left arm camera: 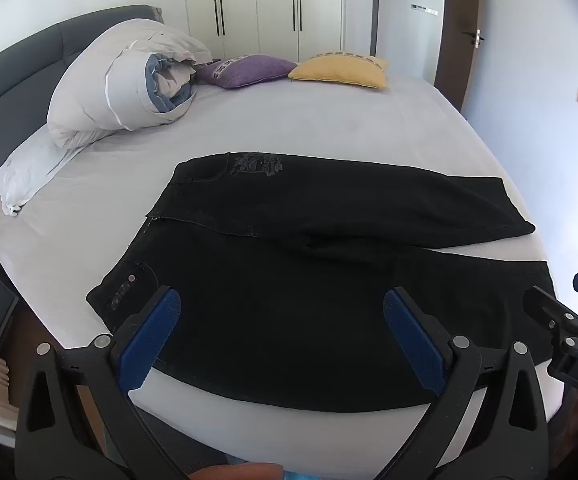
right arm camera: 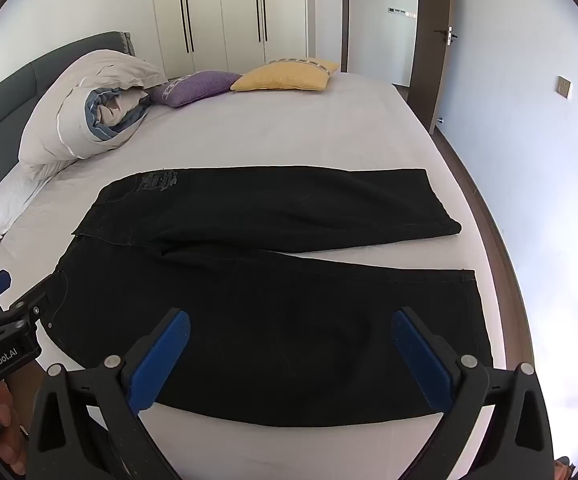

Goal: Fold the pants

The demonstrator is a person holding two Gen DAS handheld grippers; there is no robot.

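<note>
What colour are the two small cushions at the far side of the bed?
One purple cushion, one yellow cushion, side by side; clearest in the right wrist view.

A big bed (left arm camera: 289, 120) with a pale sheet fills the middle of both views. Its dark grey headboard (left arm camera: 17, 68) curves along the left. A rolled-up white blanket (left arm camera: 121, 80) sits at the upper left, on a flat white pillow (left arm camera: 25, 172). Next to it lie 2 small cushions, a purple one (left arm camera: 245, 70) and a yellow one (left arm camera: 341, 70). At the top stands a tall white wardrobe (right arm camera: 225, 12) with long black handles. A brown door (right arm camera: 433, 40) stands open at the upper right. The walls (right arm camera: 529, 160) are light and bright.
</note>
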